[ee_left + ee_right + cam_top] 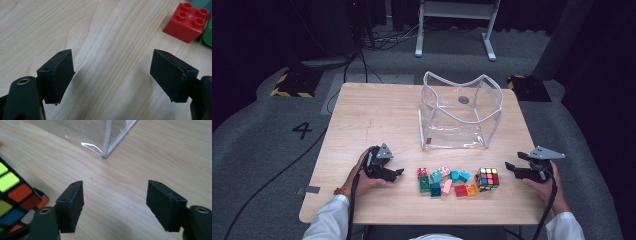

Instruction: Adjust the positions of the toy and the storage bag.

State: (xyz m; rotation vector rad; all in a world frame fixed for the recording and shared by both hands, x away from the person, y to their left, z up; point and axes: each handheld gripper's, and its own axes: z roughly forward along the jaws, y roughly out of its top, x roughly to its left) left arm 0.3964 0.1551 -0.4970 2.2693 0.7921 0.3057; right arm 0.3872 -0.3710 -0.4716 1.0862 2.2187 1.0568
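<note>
Pale wood-grain table (pixel 377 115) stands on grey carpet in a dark room. At its far middle sits a clear soft-plastic square bag (pixel 460 111) with sagging walls, holding nothing visible. Near the front edge lies a cluster of small studded plastic building bricks (pixel 444 180) in red, green, teal, pink and orange, and just to their right a multicoloured puzzle cube (pixel 487 178) with glossy stickered faces. The black left gripper (pixel 393 174) rests on the table just left of the bricks, jaws spread with bare wood between them. The black right gripper (pixel 513 167) lies right of the cube, jaws likewise spread and empty.
</note>
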